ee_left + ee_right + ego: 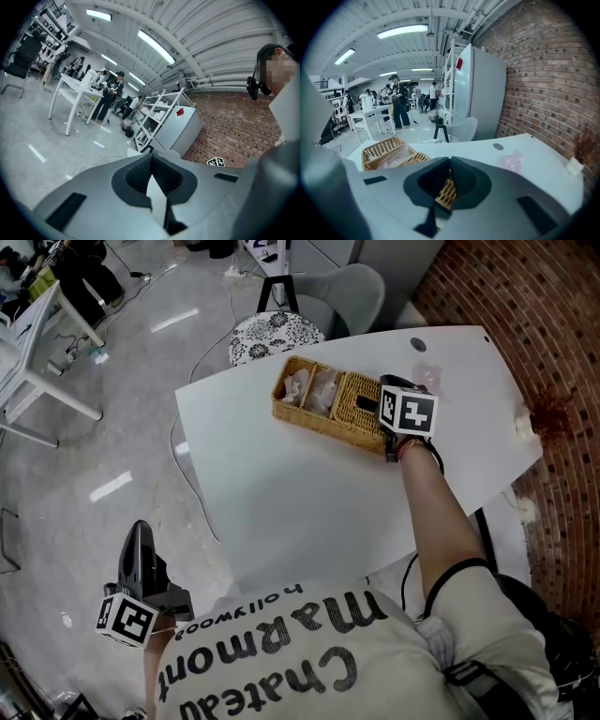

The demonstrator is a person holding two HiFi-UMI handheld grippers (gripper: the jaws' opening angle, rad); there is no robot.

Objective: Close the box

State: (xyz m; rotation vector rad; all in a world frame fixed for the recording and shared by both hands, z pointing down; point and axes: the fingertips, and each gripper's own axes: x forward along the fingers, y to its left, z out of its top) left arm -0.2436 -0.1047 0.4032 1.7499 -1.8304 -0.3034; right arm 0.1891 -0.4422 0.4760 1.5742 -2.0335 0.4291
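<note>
The right tongs (450,164) are pinched tight on a thin edge of woven straw. I think that straw is the lid (446,194) of the box (319,426), and the tongs hold it so they can swing it over the open part. They sit at the right end of the box, where the lid seems to begin.

The left tongs (152,163) are pressed together with nothing in them. They hang low by the person's side, far from the box and off the table (309,512), pointing out into the room. One pair looks like enough for this job, so this pair is kept out of the way.

The box stands on the far part of the table. Its right end is covered with weave. Its middle and left parts are open, so the box is not closed yet. Pale crinkly bags (302,385) lie in the open parts.

Some things are hard to see. From above, the marked cube (409,413) hides the tips of the right tongs, so only their own camera shows the grip. I cannot tell how the lid joins the box, or if it is one piece or folds. I cannot tell what is in the bags. A small pink thing (513,161) sits on the table behind the box, too blurry to name.
</note>
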